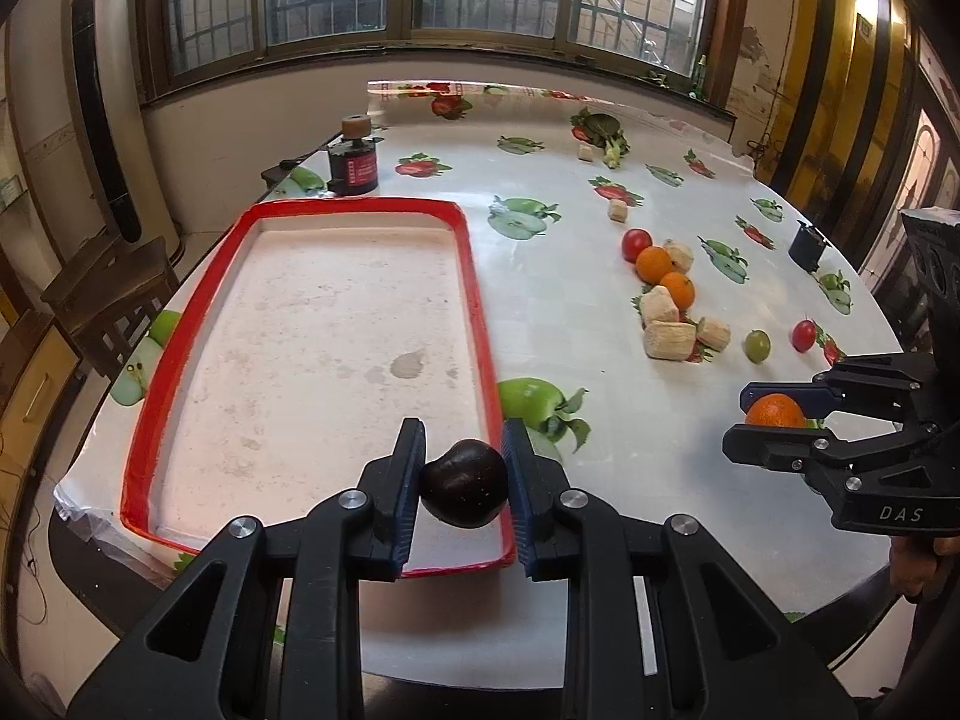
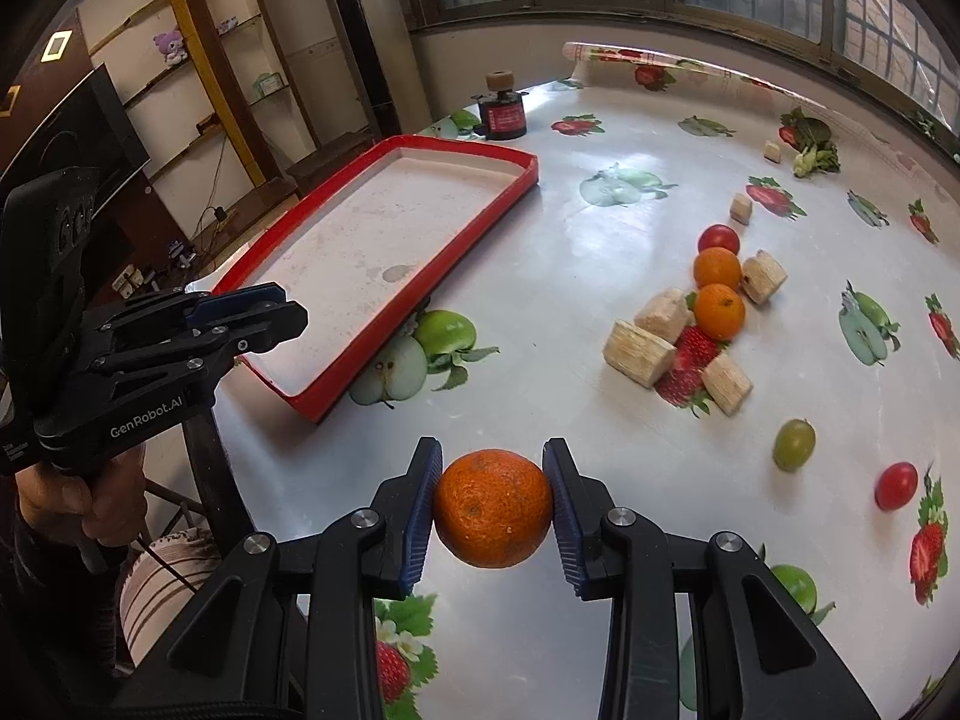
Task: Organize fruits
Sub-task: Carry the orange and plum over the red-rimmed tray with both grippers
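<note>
A: Entry, both hands loaded. Left gripper [image 1: 462, 483] pinches a dark, near-black round plum [image 1: 463, 483] betw. its blue pads, low centre of the left wrist view, over the near right corner of the shallow red-rimmed rectangular tray [image 1: 477, 300].

B: Right side?

A: Right gripper [image 2: 492, 507] clamps a round, pebbly-skinned orange [image 2: 492, 507], low centre of its own view, above bare tablecloth w/ the tray up and to the left. Tray interior holds no fruit that I can see.

B: Risks?

A: 1) The plum sits near the pad tips (small contact patch); a wrist roll could squirt it out, and it'd likely roll on the glossy fruit-print tablecloth [image 2: 600, 252]. 2) Releasing right at the rim: the fruit may strike the red edge and bounce outside. 3) Both grippers heading for the same tray could collide.

B: Anything else?

A: Remaining pile, right of centre: two more oranges [image 1: 666, 276], red tomatoes, a green fruit, mixed w/ pale wood-like blocks [image 1: 669, 339]. Printed fruit on the cloth could be mistaken for real targets.
</note>
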Action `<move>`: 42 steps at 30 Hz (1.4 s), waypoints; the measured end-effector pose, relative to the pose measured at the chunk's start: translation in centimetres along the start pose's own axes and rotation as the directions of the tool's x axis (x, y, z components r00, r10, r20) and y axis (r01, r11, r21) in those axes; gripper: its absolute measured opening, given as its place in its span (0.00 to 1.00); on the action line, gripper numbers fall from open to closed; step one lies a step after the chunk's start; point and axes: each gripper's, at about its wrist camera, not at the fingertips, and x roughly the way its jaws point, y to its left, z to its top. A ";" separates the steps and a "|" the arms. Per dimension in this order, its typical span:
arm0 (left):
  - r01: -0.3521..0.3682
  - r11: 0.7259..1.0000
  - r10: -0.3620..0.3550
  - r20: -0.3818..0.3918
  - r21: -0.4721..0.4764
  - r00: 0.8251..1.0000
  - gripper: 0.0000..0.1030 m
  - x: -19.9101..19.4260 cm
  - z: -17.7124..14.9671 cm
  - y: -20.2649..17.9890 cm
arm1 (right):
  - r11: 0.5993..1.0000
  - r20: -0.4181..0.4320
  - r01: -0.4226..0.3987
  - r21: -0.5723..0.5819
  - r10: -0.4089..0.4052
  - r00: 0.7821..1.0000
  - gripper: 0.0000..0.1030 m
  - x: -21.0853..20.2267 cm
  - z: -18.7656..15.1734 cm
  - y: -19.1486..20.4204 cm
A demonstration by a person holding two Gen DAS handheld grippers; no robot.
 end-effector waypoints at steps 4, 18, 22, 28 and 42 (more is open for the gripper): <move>-0.022 0.999 0.022 -0.002 -0.034 1.000 0.23 0.1 0.2 2.2 | 1.000 -0.003 -0.021 -0.020 0.021 1.000 0.35 1.1 1.4 1.3; -0.100 0.989 0.099 -0.015 -0.111 0.995 0.23 0.8 0.8 7.8 | 0.988 0.002 -0.122 -0.096 0.122 0.992 0.35 5.0 6.2 7.2; -0.119 0.986 0.115 -0.041 -0.115 0.992 0.23 1.6 0.6 8.9 | 0.983 -0.011 -0.148 -0.105 0.147 0.989 0.35 6.7 7.3 8.3; -0.133 0.983 0.125 -0.072 -0.126 0.990 0.23 2.6 0.3 10.0 | 0.977 -0.040 -0.158 -0.144 0.154 0.987 0.35 9.5 8.6 9.7; -0.148 0.982 0.132 -0.132 -0.118 0.982 0.23 4.5 -0.4 10.2 | 0.979 -0.103 -0.142 -0.148 0.127 0.987 0.36 14.8 10.1 9.3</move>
